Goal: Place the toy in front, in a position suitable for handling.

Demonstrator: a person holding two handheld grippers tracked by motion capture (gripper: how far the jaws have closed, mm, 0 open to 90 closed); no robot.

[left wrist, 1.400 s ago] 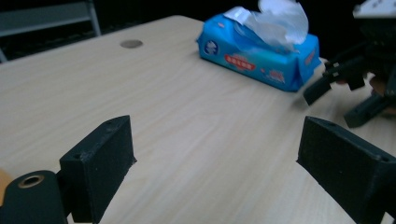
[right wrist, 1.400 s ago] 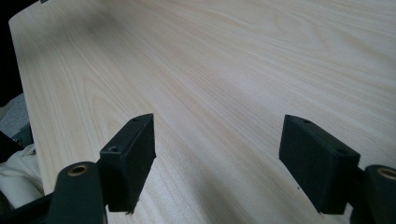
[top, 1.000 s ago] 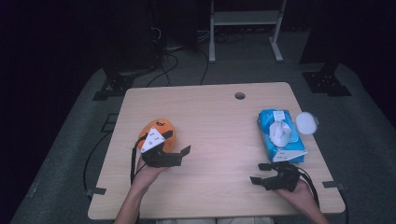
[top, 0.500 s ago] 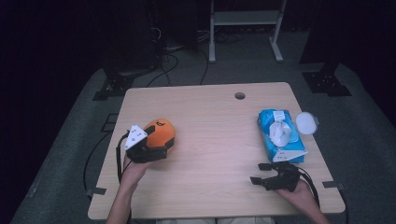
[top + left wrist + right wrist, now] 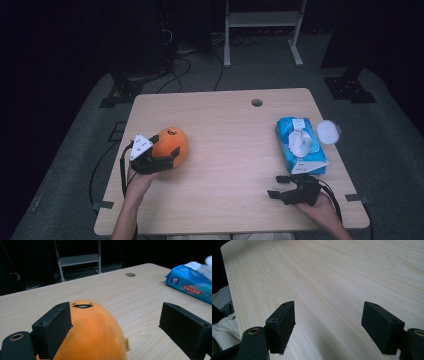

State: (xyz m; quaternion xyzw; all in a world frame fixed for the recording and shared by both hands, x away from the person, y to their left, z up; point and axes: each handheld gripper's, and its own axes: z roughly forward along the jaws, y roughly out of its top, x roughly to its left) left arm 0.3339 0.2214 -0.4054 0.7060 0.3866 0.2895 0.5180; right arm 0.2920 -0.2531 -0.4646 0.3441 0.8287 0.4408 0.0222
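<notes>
No legible writing is made out: the blue tissue pack (image 5: 192, 285) carries a round logo and a red banner, both too small to read, and a small tan tag is seen low on the orange plush toy (image 5: 92, 332). The toy is rounded, soft, with a dark mouth mark on top, and lies on the table (image 5: 230, 150) at its left side. The left gripper (image 5: 162, 159) is held spread around it, one jaw against its side, the other apart; the right gripper (image 5: 284, 186) is held spread over bare wood near the tissue pack.

Black tongs (image 5: 159, 159) with blocky jaws, brass-ringed screw holes, trailing cables.
</notes>
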